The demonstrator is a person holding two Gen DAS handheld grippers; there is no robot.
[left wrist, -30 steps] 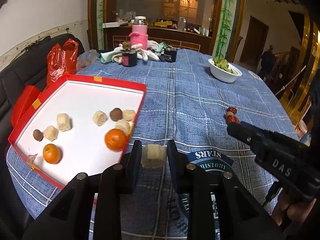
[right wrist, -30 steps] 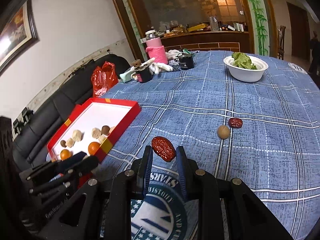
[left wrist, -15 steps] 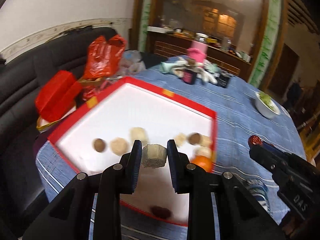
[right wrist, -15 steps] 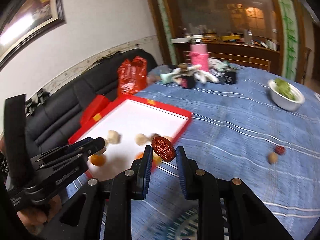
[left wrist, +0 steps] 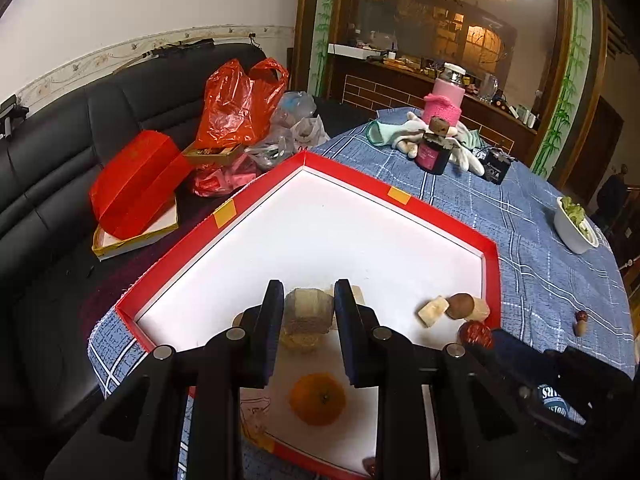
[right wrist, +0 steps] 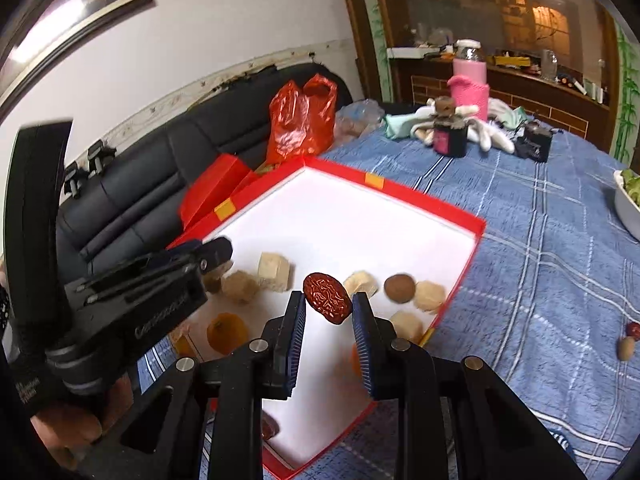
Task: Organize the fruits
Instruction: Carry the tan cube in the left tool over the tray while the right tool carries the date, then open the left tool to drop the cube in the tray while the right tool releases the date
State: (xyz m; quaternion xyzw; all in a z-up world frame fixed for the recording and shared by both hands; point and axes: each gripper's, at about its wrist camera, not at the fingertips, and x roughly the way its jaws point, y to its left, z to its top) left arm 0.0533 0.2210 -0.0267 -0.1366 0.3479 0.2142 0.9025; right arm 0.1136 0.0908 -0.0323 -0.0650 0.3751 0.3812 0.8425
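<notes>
In your left wrist view, your left gripper (left wrist: 307, 314) has its fingers closed on a pale cane chunk (left wrist: 308, 311), held above the white floor of the red tray (left wrist: 404, 196). Directly under the chunk another pale piece (left wrist: 300, 340) lies on the tray floor. Nearer you, an orange (left wrist: 317, 399) sits on the tray between the finger arms. To the right, a pale cube (left wrist: 433, 311), a brown round fruit (left wrist: 460, 305) and another pale piece (left wrist: 478, 309) lie in a touching row close to the tray's right wall. Your right gripper comes in from the lower right, with a red date (left wrist: 475, 333) at its tip. On the blue cloth (left wrist: 532, 264) beyond the tray, a small date (left wrist: 582, 315) and a tan nut (left wrist: 580, 327) lie just beside each other. A white bowl (left wrist: 574, 232) stands near the cloth's right edge.

In your right wrist view, your right gripper (right wrist: 328, 304) pinches the date (right wrist: 327, 298) between closed fingers, above the tray (right wrist: 400, 190). Your left gripper (right wrist: 208, 258) reaches in from the left over the tray's near-left part; you cannot tell its grip from here. Pale pieces (right wrist: 274, 271) and the brown fruit (right wrist: 400, 288) lie scattered on the tray floor, and an orange (right wrist: 227, 332) rests at the left. Another dark red piece (right wrist: 270, 426) lies on the tray near its closest wall.
</notes>
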